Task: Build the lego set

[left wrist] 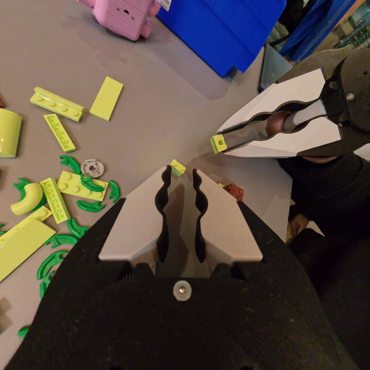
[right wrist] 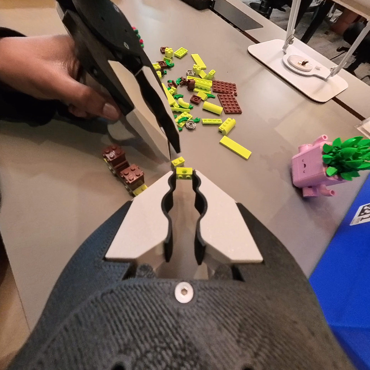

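Note:
My right gripper (right wrist: pixel 184 173) is shut on a small lime brick (right wrist: pixel 184 173) with side studs, held at its fingertips just above the grey table (right wrist: pixel 270 140). It also shows in the left wrist view (left wrist: pixel 221 142) with that brick (left wrist: pixel 218 143). A second small lime brick (left wrist: pixel 178 170) lies on the table just beyond the fingertips of my left gripper (left wrist: pixel 182 170), which is open and empty. In the right wrist view this brick (right wrist: pixel 177 161) sits right under the left gripper (right wrist: pixel 175 153). A brown and lime partial build (right wrist: pixel 124 170) stands close by on the table.
Loose lime, green and brown pieces (right wrist: pixel 200 88) are spread further along the table, with two brown plates (right wrist: pixel 228 100). A pink figure with green leaves (right wrist: pixel 312 172) lies beside a blue bin (right wrist: pixel 344 260). A white stand (right wrist: pixel 296 66) stands at the far side. A hand (right wrist: pixel 50 70) holds the left gripper. Some 4 cm of space lies between my two pairs of fingers.

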